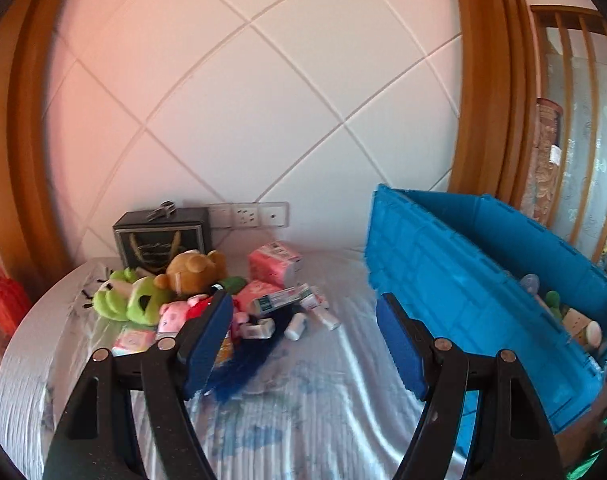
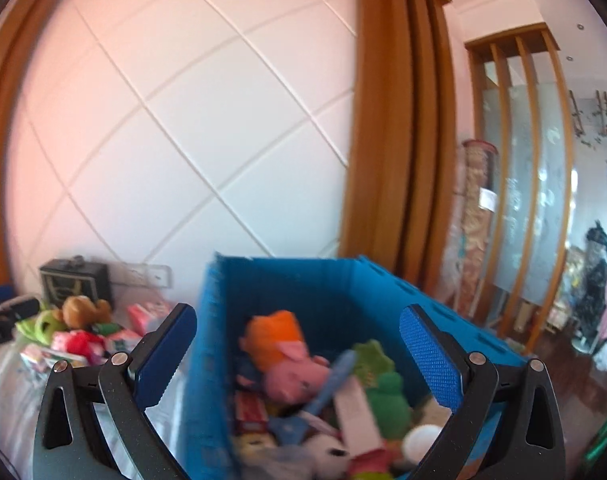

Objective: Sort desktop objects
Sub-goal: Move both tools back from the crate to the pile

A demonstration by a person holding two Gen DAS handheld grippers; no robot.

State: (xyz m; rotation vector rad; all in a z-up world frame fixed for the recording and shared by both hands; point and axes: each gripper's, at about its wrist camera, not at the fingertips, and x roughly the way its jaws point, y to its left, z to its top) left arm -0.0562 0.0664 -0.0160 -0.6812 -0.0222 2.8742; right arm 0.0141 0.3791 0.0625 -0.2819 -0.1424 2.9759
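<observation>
Your left gripper [image 1: 303,344] has its blue-padded fingers standing wide apart with nothing between them, and it looks across the pale, shiny cloth-covered table [image 1: 311,420] toward the heap of unsorted things left of the big blue ribbed plastic crate [image 1: 455,300]. That heap lies ahead and a little left of your left fingers: a brown plush bear [image 1: 195,270], a lime-green plush frog [image 1: 127,300], pink tissue packs [image 1: 273,266], and nearest the crate a long green-and-white tube box [image 1: 281,300] whose long axis runs roughly across your line of approach, one end tilted toward the crate. The left pad already overlaps the near edge of the heap in the left wrist view, though whether it touches anything I cannot tell. Your right gripper [image 2: 299,360] is likewise spread open and empty, poised above the crate's open top, with a pink plush pig in an orange top [image 2: 291,364] and other sorted toys below. So the left hand is plainly the nearer one for the next pick; to take the tube box you would likely need to turn the wrist so the fingers straddle its narrow width.
</observation>
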